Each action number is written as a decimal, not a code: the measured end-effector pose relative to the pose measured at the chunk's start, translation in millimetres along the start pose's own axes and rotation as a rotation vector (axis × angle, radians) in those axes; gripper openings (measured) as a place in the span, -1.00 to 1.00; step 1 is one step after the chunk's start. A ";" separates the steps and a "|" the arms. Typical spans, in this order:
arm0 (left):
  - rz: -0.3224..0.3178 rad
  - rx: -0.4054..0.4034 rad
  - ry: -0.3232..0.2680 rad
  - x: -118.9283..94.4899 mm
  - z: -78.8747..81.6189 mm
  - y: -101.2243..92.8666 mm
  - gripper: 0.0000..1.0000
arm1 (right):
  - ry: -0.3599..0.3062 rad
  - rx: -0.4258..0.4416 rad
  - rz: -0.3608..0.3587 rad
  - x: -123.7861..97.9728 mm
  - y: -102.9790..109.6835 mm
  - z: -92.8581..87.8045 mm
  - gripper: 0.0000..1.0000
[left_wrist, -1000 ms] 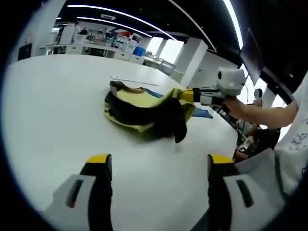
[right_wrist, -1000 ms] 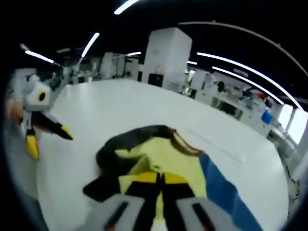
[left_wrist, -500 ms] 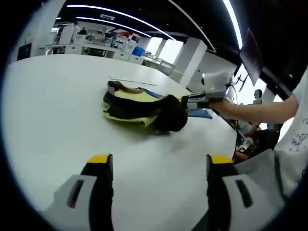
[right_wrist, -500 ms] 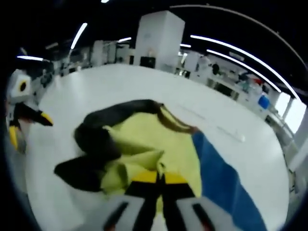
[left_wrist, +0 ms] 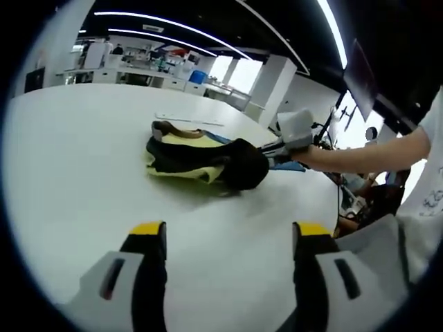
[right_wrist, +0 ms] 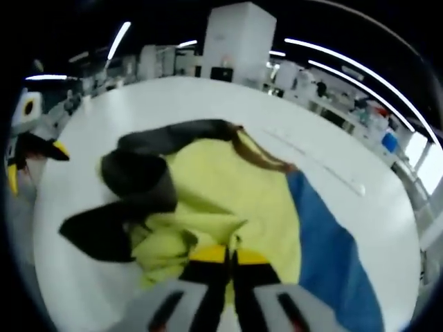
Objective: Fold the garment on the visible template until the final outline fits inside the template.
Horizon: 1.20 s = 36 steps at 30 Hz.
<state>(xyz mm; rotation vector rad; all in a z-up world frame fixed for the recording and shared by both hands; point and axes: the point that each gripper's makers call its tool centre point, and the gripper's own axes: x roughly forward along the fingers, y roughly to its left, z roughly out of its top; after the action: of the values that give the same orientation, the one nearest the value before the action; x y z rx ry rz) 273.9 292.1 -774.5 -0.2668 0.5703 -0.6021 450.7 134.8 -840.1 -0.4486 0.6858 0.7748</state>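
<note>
**A:** Garment [right_wrist: 221,200] first: where do you have it?

**B:** You have the yellow and black garment bunched on the white table [left_wrist: 76,166]. Part of it lies over the blue template [right_wrist: 332,242], which shows beside the yellow cloth in your right gripper view. One black sleeve [right_wrist: 97,235] spreads on the table toward your left gripper.

**A:** And my right gripper [right_wrist: 230,254]?

**B:** Its jaws are clenched together on a fold of the yellow cloth. In the left gripper view you see it at the far edge of the garment, with your hand [left_wrist: 311,158] behind it.

**A:** My left gripper [left_wrist: 225,238]?

**B:** Its jaws stand wide apart and grasp nothing. It hangs over bare table, well apart from the garment. Behind the table, you see desks and long ceiling lights [left_wrist: 173,24].
</note>
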 end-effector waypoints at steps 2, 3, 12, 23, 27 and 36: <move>-0.007 0.004 0.003 1.8 -0.4 -2.3 0.42 | -0.002 0.014 0.004 -0.6 -1.4 -0.6 -1.00; -0.010 0.005 0.005 1.7 -0.7 -1.9 0.42 | -0.004 0.022 0.003 -1.1 -2.4 -0.6 -1.00; -0.029 0.013 0.006 9.2 -0.3 -10.4 0.41 | -0.074 0.149 0.020 -18.0 -18.7 2.7 -0.78; -0.054 0.021 0.008 19.7 -0.3 -21.0 0.40 | -0.147 0.194 0.078 -54.8 -16.8 0.5 -0.25; -0.061 0.030 0.009 23.3 0.4 -25.1 0.40 | -0.166 0.213 0.108 -69.8 -14.7 -2.7 0.00; -0.078 0.043 0.005 32.6 3.4 -29.3 0.38 | -0.198 0.168 0.137 -106.2 -0.5 -13.0 0.66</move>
<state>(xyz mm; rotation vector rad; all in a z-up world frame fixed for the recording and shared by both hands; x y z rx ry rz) 284.5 249.4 -774.0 -0.2480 0.5535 -0.6894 390.8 75.5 -774.2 -0.1707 0.5940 0.8702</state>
